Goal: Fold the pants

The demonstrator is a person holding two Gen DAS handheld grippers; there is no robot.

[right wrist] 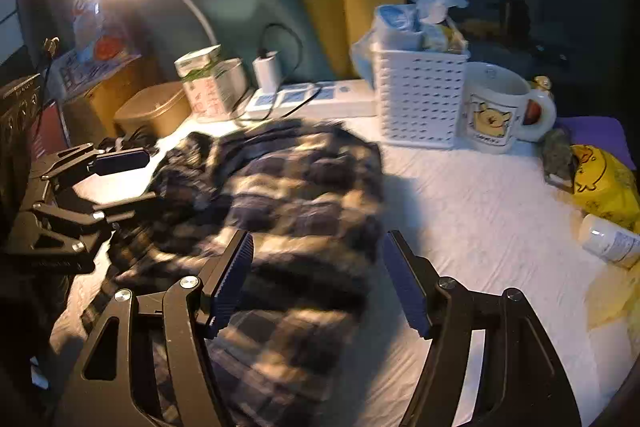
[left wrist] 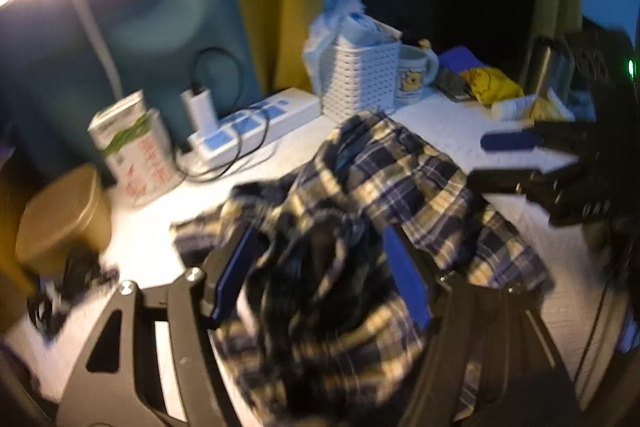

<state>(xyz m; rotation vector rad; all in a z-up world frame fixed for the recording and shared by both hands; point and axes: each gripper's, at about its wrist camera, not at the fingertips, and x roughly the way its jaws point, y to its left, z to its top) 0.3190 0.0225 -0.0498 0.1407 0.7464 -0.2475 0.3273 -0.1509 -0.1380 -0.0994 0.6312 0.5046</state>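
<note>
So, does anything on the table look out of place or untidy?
Yes: the plaid pants lie crumpled in a heap mid-table, not flat. A small white bottle lies on its side near the right edge.

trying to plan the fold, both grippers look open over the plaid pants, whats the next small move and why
Probably lower the left gripper and close on an edge of the plaid pants. Both it and the right gripper stand open and hold nothing, while the pants lie bunched and unfolded on the white table, so they need spreading flat first.
</note>
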